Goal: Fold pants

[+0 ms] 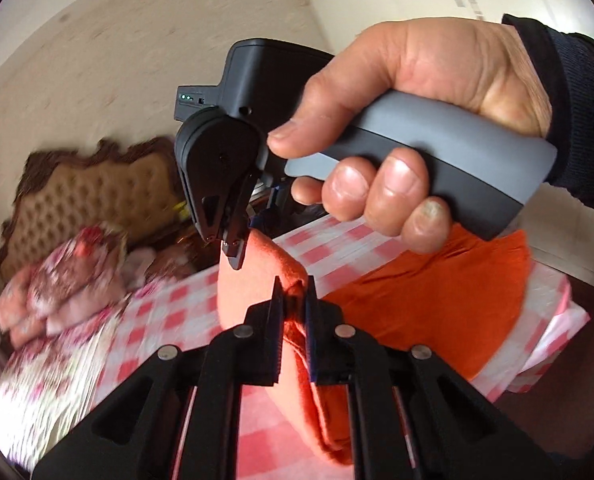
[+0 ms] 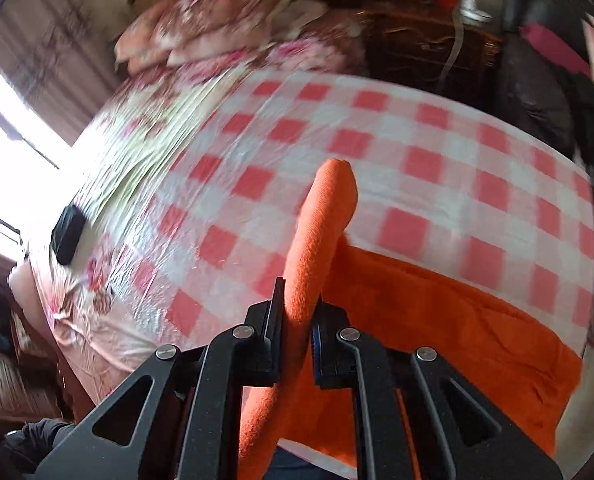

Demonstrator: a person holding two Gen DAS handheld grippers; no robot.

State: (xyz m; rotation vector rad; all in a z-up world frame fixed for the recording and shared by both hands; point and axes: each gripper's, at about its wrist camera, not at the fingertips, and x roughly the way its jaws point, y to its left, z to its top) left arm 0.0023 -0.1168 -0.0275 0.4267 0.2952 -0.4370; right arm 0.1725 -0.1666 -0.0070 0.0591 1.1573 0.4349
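The orange pants (image 1: 437,300) lie partly on a red-and-white checked sheet (image 1: 337,248) on a bed. My left gripper (image 1: 295,300) is shut on a bunched edge of the pants and holds it above the sheet. My right gripper (image 1: 233,246), held in a hand, shows in the left wrist view, shut on the same lifted edge a little further along. In the right wrist view my right gripper (image 2: 299,308) is shut on an upright fold of the pants (image 2: 321,232); the rest of the pants spreads flat to the right.
A floral bedspread (image 2: 137,128) and floral pillows (image 2: 217,28) lie beyond the checked sheet (image 2: 417,160). A tufted headboard (image 1: 97,192) stands behind. A black object (image 2: 68,235) lies near the bed's left edge. A dark wooden cabinet (image 2: 425,52) stands at the far side.
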